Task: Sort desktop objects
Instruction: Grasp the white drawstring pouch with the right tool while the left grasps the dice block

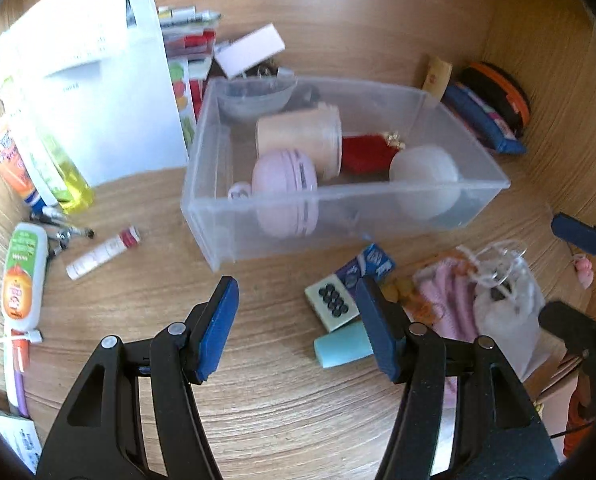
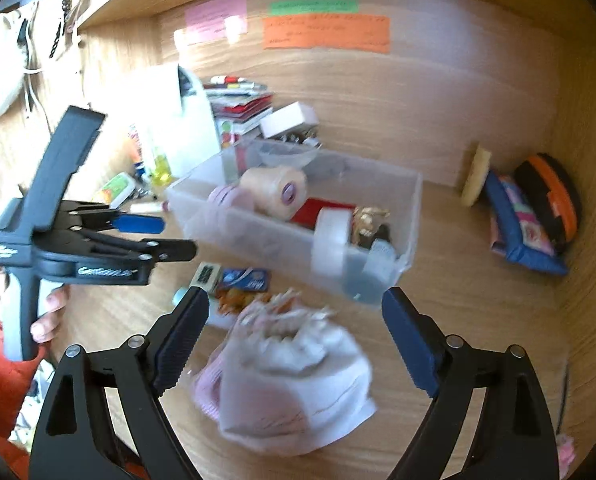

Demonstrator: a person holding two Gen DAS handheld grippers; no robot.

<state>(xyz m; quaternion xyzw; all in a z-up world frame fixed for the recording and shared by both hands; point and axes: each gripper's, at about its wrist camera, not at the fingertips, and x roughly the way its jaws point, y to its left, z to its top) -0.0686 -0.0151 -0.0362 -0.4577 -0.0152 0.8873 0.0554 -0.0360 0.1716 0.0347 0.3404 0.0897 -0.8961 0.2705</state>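
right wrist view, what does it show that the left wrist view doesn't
Only the right wrist view shows the pink, green and orange notes on the back wall, and the whole left hand-held gripper in a hand. Only the left wrist view shows the tubes and lip balm on the desk. Both show the clear bin, the white pouch and the open right hand-held gripper.

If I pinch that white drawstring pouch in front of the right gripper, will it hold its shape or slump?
The white drawstring pouch looks like soft, wrinkled cloth, so it will probably sag and fold. Its gathered top with loose cords suggests it may dangle if lifted there. It lies between the open right gripper fingers, unpressed.
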